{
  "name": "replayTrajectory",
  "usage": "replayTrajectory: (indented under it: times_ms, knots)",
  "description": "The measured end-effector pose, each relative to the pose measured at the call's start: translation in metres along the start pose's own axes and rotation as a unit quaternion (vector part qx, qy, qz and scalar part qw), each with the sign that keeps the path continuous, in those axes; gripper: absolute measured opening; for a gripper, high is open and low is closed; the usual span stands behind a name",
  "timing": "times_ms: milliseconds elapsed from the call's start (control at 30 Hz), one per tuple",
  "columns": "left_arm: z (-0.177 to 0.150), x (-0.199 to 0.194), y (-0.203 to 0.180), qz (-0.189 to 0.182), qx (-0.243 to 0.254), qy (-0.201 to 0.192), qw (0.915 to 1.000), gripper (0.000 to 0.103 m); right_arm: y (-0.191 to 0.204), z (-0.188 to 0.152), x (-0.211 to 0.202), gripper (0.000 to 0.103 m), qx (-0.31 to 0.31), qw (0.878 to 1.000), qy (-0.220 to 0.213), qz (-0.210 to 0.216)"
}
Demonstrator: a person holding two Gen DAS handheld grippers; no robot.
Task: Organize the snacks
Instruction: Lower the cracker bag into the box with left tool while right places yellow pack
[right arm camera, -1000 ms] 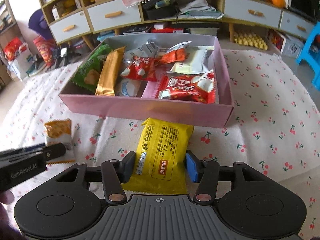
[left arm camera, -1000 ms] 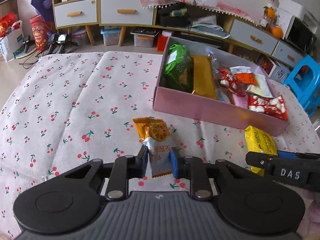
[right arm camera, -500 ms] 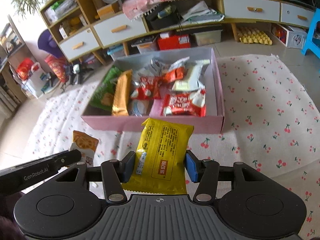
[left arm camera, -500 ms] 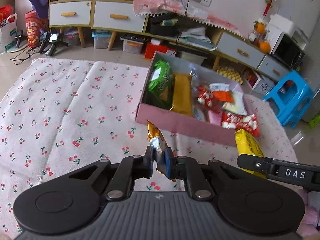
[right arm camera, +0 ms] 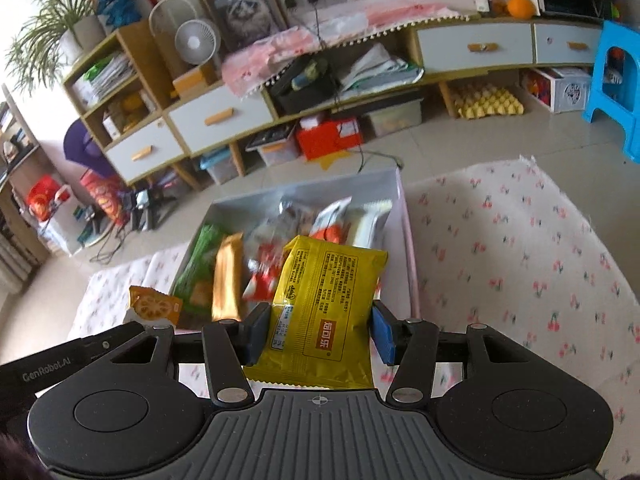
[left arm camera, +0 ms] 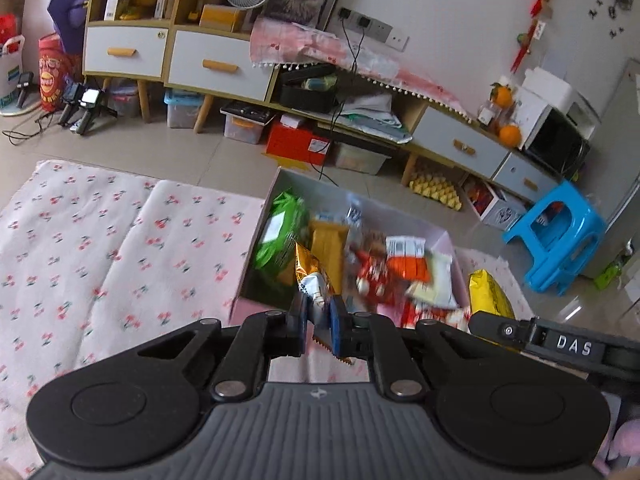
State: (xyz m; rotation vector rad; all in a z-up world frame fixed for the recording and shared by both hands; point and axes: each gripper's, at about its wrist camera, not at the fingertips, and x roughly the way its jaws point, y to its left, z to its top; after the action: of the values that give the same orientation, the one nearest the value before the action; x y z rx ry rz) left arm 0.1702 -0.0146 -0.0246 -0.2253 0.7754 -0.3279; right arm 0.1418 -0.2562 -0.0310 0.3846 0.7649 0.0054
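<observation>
A: While both grippers hang above the near edge of the pink box (left arm camera: pixel 448 240), it holds a green bag (left arm camera: pixel 280 232), a gold bar pack (right arm camera: pixel 227 276), red-and-white packs (right arm camera: pixel 262 268), an orange-and-white pack (left arm camera: pixel 406 260) and pale sachets at the far right.

B: Held items?

A: Left gripper (left arm camera: pixel 318 320) is pinching an orange-and-silver snack packet (left arm camera: pixel 314 280) by its lower end, edge-on and upright. In the right view its orange top shows a lotus-root slice print (right arm camera: pixel 154 306). Right gripper (right arm camera: pixel 318 330) is clamped on a yellow snack pack (right arm camera: pixel 324 312), flat face up, black print, red label, serrated near edge.

B: Surroundings?

A: Box sits on a cherry-print cloth (right arm camera: pixel 520 260).

B: Unclear bits?

A: Box contents are motion-blurred, labels unreadable. The held packs and grippers cover the box's near wall.
</observation>
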Motion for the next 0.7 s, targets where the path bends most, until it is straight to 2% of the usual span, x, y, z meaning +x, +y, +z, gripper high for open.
replayTrajectory:
  times_ms: [200, 400, 700]
  knots:
    - [0.016, 0.035, -0.009, -0.015, 0.014, -0.002, 0.9998, 0.010, -0.009, 0.014, 0.022, 0.051, 0.008, 1.000, -0.011, 0.006]
    - [0.018, 0.053, -0.016, -0.029, 0.044, -0.012, 0.9985, 0.010, -0.008, 0.019, 0.049, 0.052, 0.006, 1.000, -0.006, 0.010]
    - [0.014, 0.062, -0.021, -0.003, 0.090, -0.018, 0.9958, 0.011, -0.005, 0.018, 0.071, 0.053, 0.009, 1.000, 0.000, 0.010]
